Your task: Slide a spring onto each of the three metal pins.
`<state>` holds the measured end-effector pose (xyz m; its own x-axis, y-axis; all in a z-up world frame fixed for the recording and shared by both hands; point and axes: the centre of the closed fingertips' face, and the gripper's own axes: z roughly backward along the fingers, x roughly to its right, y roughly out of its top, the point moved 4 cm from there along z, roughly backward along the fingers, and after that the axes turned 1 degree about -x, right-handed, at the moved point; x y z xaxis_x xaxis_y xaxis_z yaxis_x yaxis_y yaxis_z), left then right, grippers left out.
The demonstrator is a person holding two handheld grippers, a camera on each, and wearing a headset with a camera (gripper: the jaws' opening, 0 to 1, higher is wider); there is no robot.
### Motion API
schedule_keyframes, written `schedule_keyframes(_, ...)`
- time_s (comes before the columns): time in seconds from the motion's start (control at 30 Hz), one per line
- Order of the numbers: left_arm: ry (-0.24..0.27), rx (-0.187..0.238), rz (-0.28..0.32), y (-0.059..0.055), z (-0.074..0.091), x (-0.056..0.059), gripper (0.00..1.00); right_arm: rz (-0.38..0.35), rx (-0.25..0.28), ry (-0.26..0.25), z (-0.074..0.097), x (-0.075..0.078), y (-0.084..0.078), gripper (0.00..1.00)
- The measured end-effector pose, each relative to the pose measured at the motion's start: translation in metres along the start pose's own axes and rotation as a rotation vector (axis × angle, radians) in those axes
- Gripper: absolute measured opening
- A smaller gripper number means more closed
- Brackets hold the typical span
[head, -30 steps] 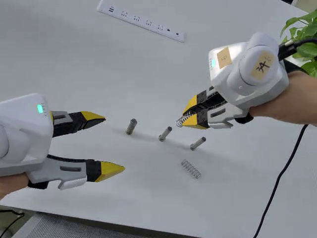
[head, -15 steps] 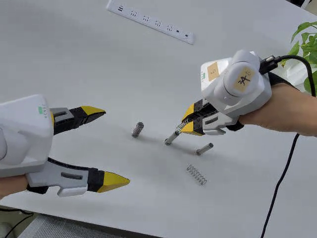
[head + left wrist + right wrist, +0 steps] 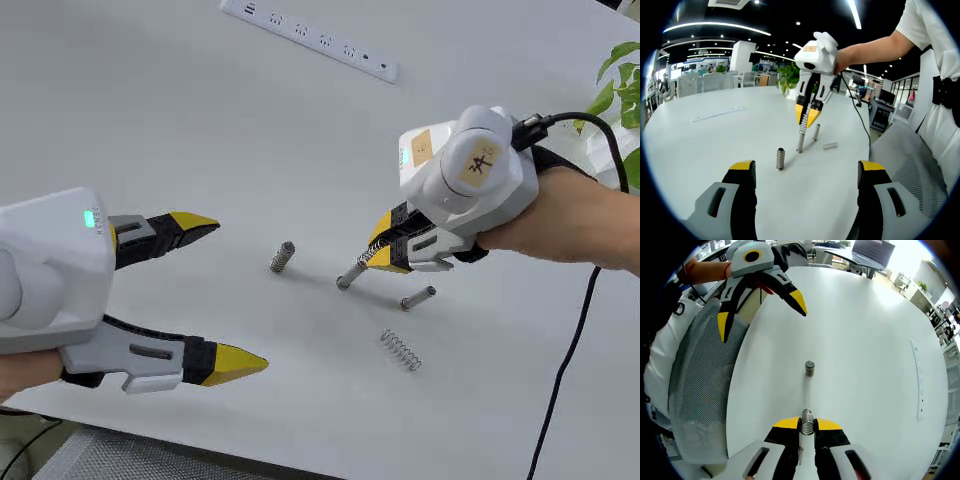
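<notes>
Three short metal pins are standing in a row on a white table (image 3: 200, 120). A coiled steel spring (image 3: 283, 256) is sleeving the left pin (image 3: 780, 158). The right gripper (image 3: 372, 256) is pinching a second spring (image 3: 366, 256) above the middle pin (image 3: 348, 277). A third spring (image 3: 400, 350) is lying near the bare right pin (image 3: 418, 297). The left gripper (image 3: 242, 293) is hovering, jaws spread wide.

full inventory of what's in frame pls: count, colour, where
table: one, white, under everything
power strip: one, white, far side of the table
pins: three, grey metal, upright in a row mid-table: left pin, middle pin, right pin
springs: three, silver: one on the left pin, held spring with its end at the middle pin's top, loose spring lying near the bare right pin
plant: one, green, right edge
cable: one, black, running from the right gripper
mesh chair: one, grey, beside the table
left gripper: white, yellow-tipped jaws, open
right gripper: same colours, shut on the held spring
hand: one, holding the right gripper
</notes>
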<state>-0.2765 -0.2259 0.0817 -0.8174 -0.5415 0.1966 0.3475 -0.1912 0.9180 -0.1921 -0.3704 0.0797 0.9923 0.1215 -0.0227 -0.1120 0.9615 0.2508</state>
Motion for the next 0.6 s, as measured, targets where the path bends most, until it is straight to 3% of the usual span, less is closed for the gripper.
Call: schedule_keyframes(0.6,-0.002,0.002,0.007,-0.0037,-0.0006,-0.0004,0.83,-0.004,-0.006,0.018,-0.0093,0.0038,-0.0043,0.07)
